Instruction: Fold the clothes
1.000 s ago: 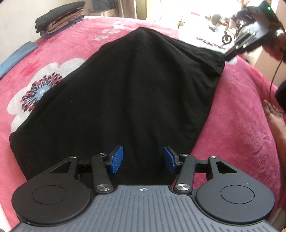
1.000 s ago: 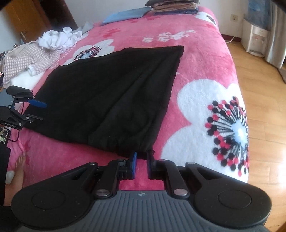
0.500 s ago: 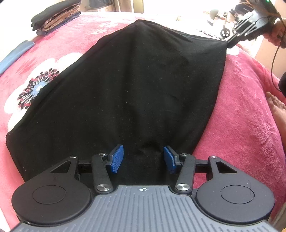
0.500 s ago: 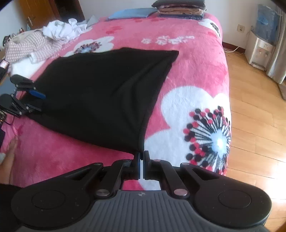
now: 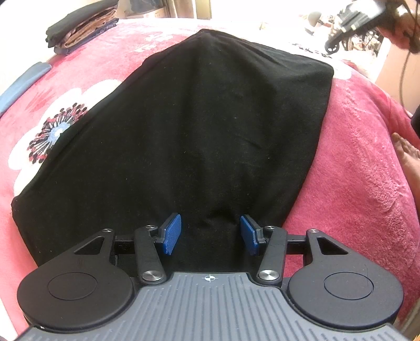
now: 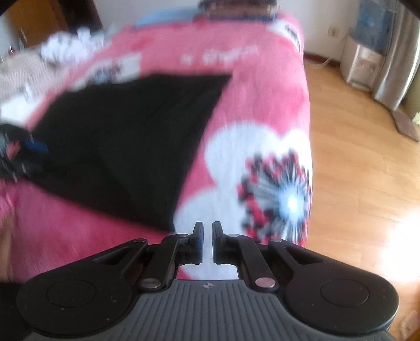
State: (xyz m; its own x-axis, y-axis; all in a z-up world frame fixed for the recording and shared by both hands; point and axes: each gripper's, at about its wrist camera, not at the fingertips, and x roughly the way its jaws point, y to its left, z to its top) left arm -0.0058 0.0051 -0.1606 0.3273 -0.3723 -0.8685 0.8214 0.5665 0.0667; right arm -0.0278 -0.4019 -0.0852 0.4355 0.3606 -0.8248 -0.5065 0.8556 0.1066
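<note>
1. Left wrist view: the left gripper hovers low over the near edge of the black garment, its blue pads spread wide with nothing between them. The garment lies flat on the pink flowered blanket, narrowing toward the far side of the bed. At top right the right gripper is lifted clear of the garment's far right corner, held by a hand. A stack of folded clothes sits at the far left of the bed, and a bare foot shows at the right edge.

2. Right wrist view (motion-blurred): the right gripper has its fingers a narrow gap apart, gripping nothing; only blanket shows between them. The black garment lies spread on the blanket just left of the fingertips, its near corner close beside them but apart. The left gripper is a blur at the garment's left edge. Wooden floor runs along the right.
</note>
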